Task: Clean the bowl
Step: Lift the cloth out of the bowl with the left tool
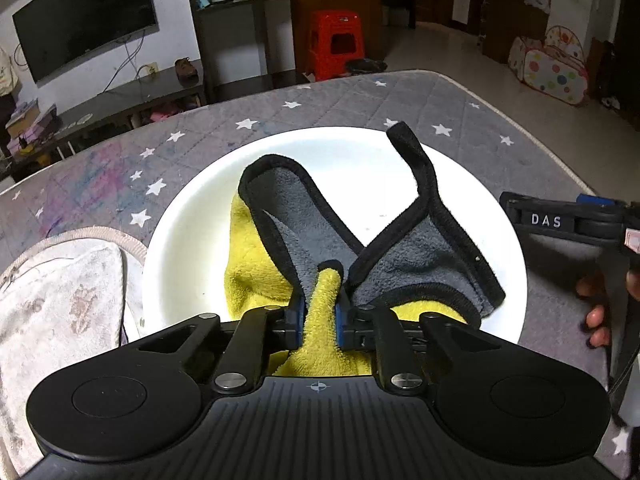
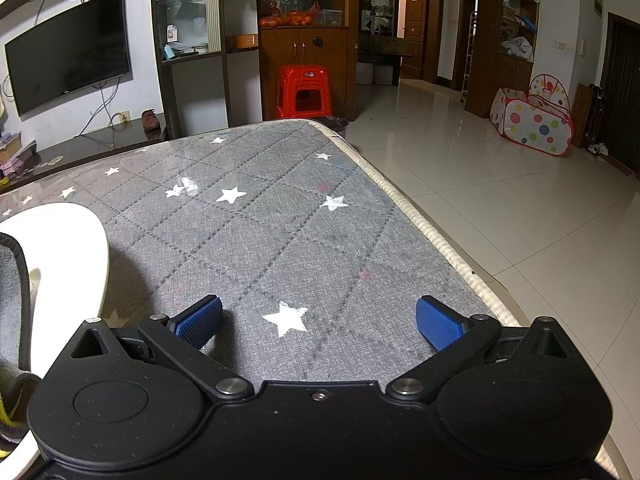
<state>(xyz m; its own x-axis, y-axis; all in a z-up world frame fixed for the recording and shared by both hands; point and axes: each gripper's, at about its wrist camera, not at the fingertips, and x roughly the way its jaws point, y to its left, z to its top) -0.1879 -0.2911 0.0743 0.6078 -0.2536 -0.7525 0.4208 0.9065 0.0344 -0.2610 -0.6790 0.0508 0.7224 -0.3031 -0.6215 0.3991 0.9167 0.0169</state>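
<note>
Left fingers (image 1: 319, 312) pinch yellow-grey cloth (image 1: 320, 248) inside white bowl (image 1: 192, 216) for wiping; right fingers (image 2: 318, 322) spread, idle over desk (image 2: 280, 232).

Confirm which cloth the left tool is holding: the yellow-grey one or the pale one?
The yellow-grey cloth in the bowl; the left tool pinches its yellow fold. The pale cloth lies untouched beside the bowl.

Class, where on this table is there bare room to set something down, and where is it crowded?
Free: the starred grey mat between the white bowl and the table's right edge. Crowded: the bowl holds the cloth, and a towel borders its left.
</note>
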